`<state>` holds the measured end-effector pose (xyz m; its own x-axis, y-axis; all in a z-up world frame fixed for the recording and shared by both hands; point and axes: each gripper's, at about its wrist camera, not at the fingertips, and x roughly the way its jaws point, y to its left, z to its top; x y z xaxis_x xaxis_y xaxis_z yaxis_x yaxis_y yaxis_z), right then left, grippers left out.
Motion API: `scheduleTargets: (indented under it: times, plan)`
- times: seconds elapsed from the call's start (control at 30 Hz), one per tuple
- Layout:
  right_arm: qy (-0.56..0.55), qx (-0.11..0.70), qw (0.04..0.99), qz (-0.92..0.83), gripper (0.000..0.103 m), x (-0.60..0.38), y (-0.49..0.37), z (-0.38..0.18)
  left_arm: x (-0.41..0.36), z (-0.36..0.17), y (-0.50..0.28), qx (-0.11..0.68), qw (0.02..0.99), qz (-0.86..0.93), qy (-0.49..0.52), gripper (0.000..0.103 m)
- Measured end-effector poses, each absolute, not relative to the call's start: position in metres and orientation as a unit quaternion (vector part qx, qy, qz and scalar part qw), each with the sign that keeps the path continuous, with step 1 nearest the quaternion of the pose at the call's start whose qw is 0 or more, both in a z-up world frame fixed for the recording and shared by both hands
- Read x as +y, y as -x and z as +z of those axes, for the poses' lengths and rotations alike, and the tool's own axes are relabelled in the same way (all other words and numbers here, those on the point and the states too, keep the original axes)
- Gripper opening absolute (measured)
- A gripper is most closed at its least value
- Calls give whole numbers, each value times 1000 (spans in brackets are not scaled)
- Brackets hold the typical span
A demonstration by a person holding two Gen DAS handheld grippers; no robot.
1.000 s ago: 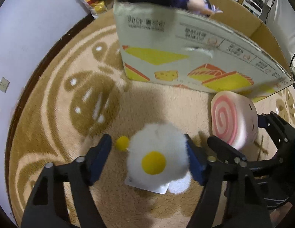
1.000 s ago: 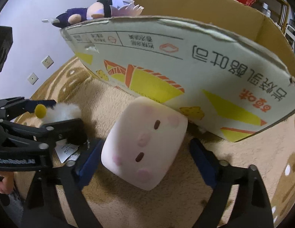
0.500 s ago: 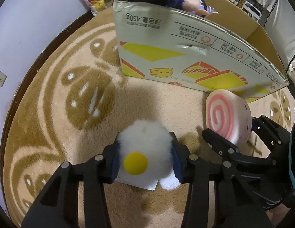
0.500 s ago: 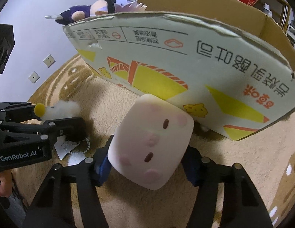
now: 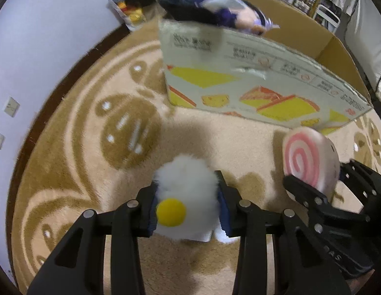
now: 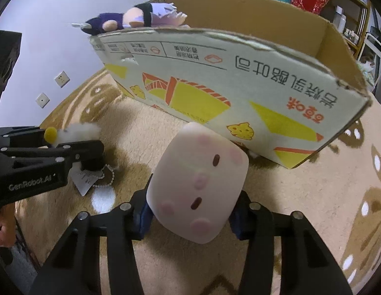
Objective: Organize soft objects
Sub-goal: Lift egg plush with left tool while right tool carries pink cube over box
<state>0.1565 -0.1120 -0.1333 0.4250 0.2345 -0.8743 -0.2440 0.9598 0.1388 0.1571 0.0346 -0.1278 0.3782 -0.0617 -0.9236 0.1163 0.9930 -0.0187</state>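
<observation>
Both claws just closed: left claw (image 5: 188, 207) now grips the fluffy white fried-egg plush (image 5: 186, 191), right claw (image 6: 190, 211) the pink swirl-roll cushion (image 6: 199, 184), both off the beige rug (image 5: 75, 172). Next: printed cardboard box (image 6: 215, 93).

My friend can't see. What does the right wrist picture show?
The right claw squeezes a squishy pink cube toy with a little face, in front of a big cardboard box on a tan rug. At far left, the left claw holds a fluffy white egg toy.
</observation>
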Motion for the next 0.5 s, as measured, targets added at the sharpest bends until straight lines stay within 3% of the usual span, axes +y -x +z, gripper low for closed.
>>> scheduleTargets:
  times: [0.5]
  plan:
    - [-12, 480, 864, 150, 44, -122, -139, -98, 37, -89, -151, 492, 869, -21, -47, 33]
